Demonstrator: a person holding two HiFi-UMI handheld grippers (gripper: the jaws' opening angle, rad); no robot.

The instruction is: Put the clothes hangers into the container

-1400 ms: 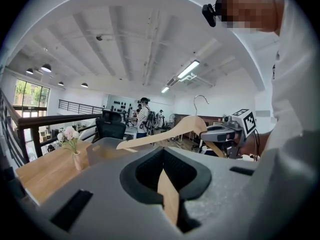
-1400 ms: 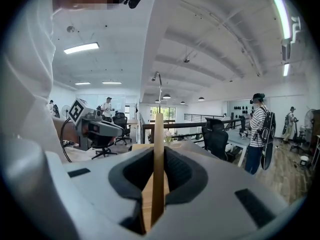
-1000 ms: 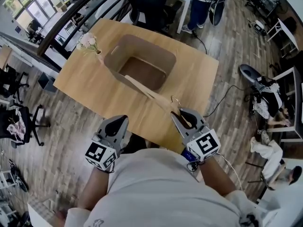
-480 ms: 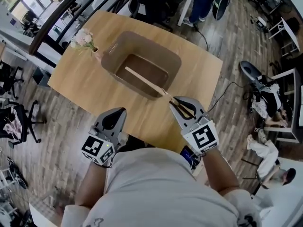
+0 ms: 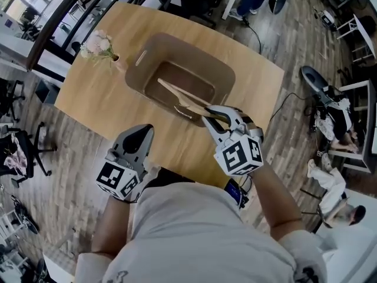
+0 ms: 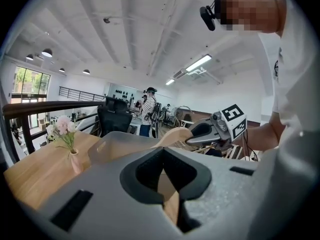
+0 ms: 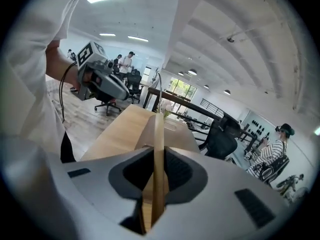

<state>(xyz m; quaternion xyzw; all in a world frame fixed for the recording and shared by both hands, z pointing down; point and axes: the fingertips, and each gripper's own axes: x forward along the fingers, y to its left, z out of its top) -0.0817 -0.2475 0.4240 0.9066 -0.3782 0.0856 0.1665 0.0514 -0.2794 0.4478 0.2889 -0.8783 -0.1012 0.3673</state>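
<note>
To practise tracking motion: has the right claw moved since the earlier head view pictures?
Yes. The right claw, gripping the wooden hanger, has moved forward toward the container, almost reaching its near rim.

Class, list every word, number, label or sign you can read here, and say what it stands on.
No readable text anywhere.
Cubes on the left gripper and right gripper: black-and-white square patterns, not letters.
On the shirt: small print, too blurred to read.
On the clothes hanger and container: no print.
</note>
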